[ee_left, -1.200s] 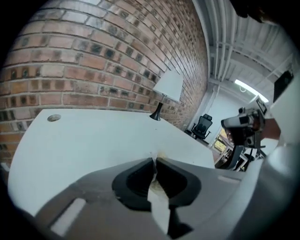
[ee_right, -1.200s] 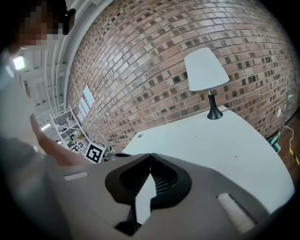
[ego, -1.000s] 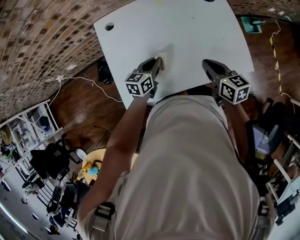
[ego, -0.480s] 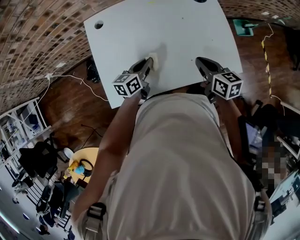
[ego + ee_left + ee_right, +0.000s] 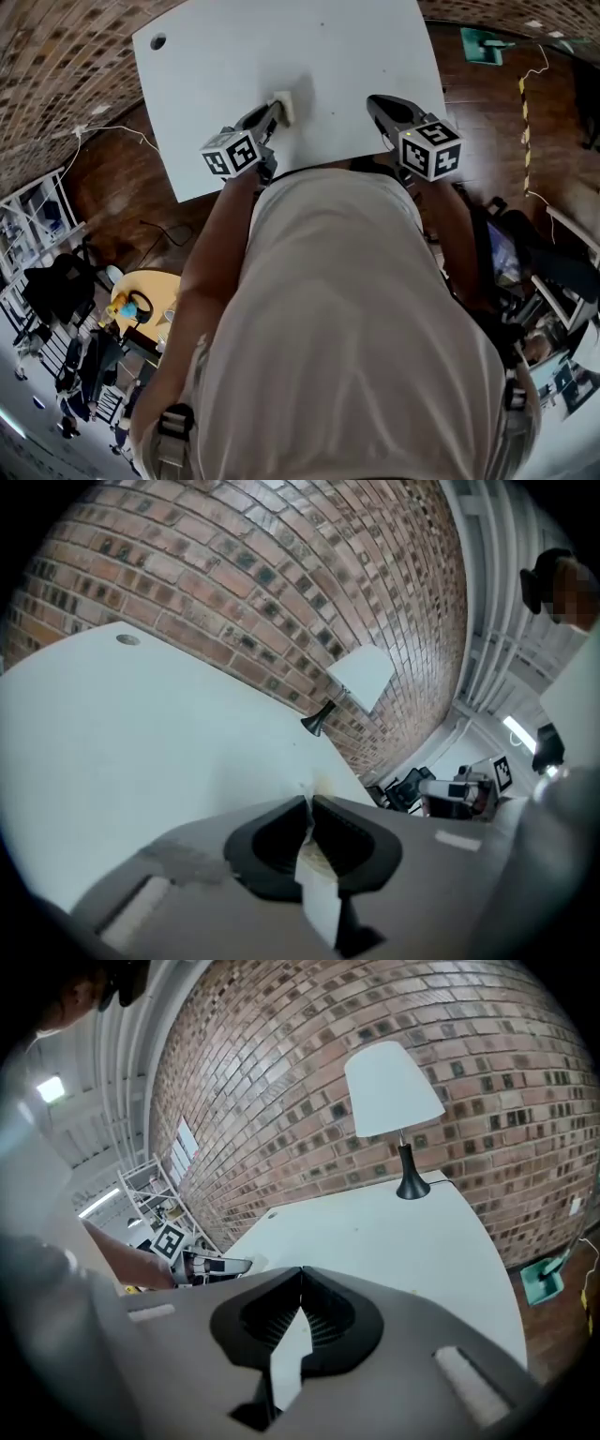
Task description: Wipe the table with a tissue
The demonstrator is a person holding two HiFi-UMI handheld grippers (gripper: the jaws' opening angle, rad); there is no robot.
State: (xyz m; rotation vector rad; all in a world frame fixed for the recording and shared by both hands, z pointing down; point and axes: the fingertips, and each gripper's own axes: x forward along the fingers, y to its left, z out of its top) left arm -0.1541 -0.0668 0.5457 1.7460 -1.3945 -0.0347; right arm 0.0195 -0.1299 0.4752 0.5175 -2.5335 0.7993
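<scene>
A white table [image 5: 281, 47] fills the top of the head view. My left gripper [image 5: 275, 109] rests on its near part, shut on a small folded cream tissue [image 5: 284, 106] that sticks out past the fingertips onto the tabletop. In the left gripper view the tissue [image 5: 317, 892] runs as a pale strip between the closed jaws of the left gripper [image 5: 310, 802]. My right gripper [image 5: 372, 99] hovers over the table's near right part. The right gripper [image 5: 301, 1271] has its tips together with nothing between them.
A white-shaded lamp [image 5: 394, 1091] stands at the table's far edge against the brick wall. A round hole [image 5: 157, 41] marks the table's far left corner. A green object [image 5: 483, 44] and cables lie on the wooden floor to the right. The person's torso hides the table's near edge.
Both grippers have shifted rightward over the table, away from the corner hole. The tissue stays in the left jaws. The head view has swung, so the table sits further left.
</scene>
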